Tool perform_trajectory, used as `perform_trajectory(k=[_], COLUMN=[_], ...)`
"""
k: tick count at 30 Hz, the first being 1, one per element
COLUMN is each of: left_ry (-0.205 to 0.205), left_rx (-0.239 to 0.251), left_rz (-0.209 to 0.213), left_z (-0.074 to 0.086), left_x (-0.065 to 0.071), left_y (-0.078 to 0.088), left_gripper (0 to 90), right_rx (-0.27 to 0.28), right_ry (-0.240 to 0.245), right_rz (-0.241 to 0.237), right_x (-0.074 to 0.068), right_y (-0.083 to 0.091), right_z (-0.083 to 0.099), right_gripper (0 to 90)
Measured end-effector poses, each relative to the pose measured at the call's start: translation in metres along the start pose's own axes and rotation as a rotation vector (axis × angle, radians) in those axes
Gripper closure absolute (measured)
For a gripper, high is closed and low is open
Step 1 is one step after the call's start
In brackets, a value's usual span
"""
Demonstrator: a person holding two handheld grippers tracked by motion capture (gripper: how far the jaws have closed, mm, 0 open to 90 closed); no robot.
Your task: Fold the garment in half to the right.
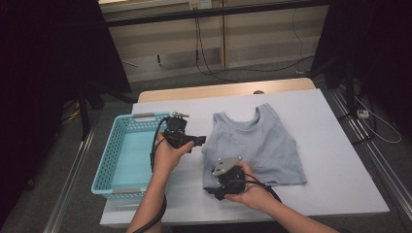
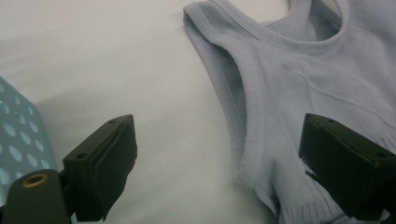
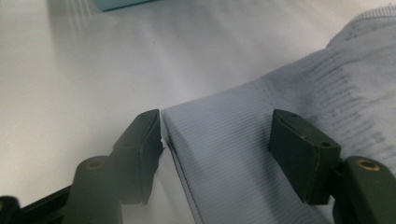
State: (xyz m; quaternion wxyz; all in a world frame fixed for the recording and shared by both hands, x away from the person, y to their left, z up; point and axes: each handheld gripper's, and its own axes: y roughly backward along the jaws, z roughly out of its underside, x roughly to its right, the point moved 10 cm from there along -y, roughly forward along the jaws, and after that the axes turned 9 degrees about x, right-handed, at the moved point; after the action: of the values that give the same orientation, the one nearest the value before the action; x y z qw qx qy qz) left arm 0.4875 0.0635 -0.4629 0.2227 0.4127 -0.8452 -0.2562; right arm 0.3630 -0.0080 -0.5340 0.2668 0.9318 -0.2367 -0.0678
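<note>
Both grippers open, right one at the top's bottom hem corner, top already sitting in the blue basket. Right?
Not quite. The high view shows the grey top lying flat on the table, beside the blue basket. Otherwise correct: left gripper and right gripper open, the right at the hem corner.

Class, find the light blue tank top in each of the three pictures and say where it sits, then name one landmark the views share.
High view: the tank top lies flat right of centre on the white table.
Left gripper view: it fills the right half, armhole edge running down the middle.
Right gripper view: its ribbed hem corner lies between the open jaws, lower right.
Shared landmark: the turquoise basket, at lower left and at the top edge.
</note>
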Motion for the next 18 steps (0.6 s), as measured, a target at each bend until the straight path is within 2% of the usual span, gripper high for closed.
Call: perform_trajectory(k=[3, 9, 11, 13, 14, 16, 18], left_ry=[0.003, 0.002, 0.001, 0.003, -0.002, -0.006, -0.005], left_rx=[0.004, 0.001, -0.002, 0.006, 0.003, 0.0, -0.001], left_rz=[-0.007, -0.004, -0.003, -0.009, -0.013, -0.013, -0.012], left_z=[-0.0006, -0.0012, -0.0013, -0.0019, -0.0015, -0.0011, -0.0014], left_x=[-0.0014, -0.0007, -0.0004, -0.0004, -0.0007, -0.0005, -0.0003], left_y=[0.0004, -0.001, -0.0017, -0.0027, -0.0029, -0.0037, -0.0046], left_gripper=[11.9, 11.9, 11.9, 11.9, 11.9, 11.9, 12.1], right_rx=[-0.018, -0.009, -0.012, -0.009, -0.007, -0.005, 0.0], right_ry=[-0.006, -0.001, 0.005, 0.023, 0.024, -0.017, -0.029], right_rz=[0.01, 0.037, 0.043, 0.035, 0.047, 0.029, 0.026], right_x=[0.001, 0.0035, 0.004, 0.0026, 0.0045, 0.0063, 0.0071], right_y=[-0.0014, -0.0013, -0.001, -0.0013, -0.0008, -0.0004, 0.0001], right_z=[-0.0006, -0.0007, -0.0015, -0.0025, -0.0026, -0.0028, -0.0031], right_gripper=[39.2, 48.9, 60.2, 76.6, 82.9, 84.1, 84.6])
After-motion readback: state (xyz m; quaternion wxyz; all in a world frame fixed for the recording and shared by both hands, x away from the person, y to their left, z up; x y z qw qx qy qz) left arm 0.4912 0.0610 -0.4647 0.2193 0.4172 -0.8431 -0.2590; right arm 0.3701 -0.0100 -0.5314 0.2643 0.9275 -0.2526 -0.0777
